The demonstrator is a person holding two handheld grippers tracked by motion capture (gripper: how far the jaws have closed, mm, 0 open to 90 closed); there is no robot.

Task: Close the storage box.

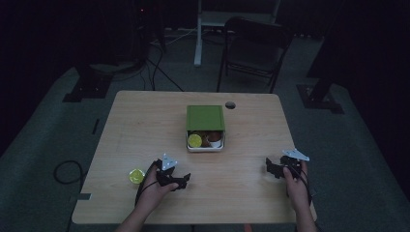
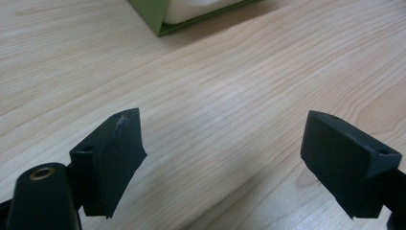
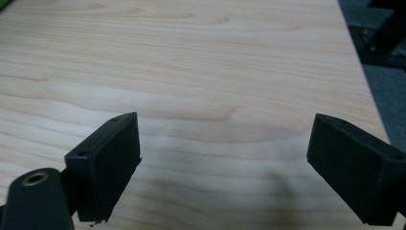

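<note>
The yellow cup (image 1: 136,175) sits near the bench's front-left corner, just beside the left hand-held gripper (image 1: 185,180). Both jaws — also on the right hand-held gripper (image 1: 269,167) — are spread and empty. The cup seems light and thin — better to pinch gently across its rim.

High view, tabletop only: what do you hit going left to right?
Yellow cup → left gripper → green-lidded box → right gripper.
</note>
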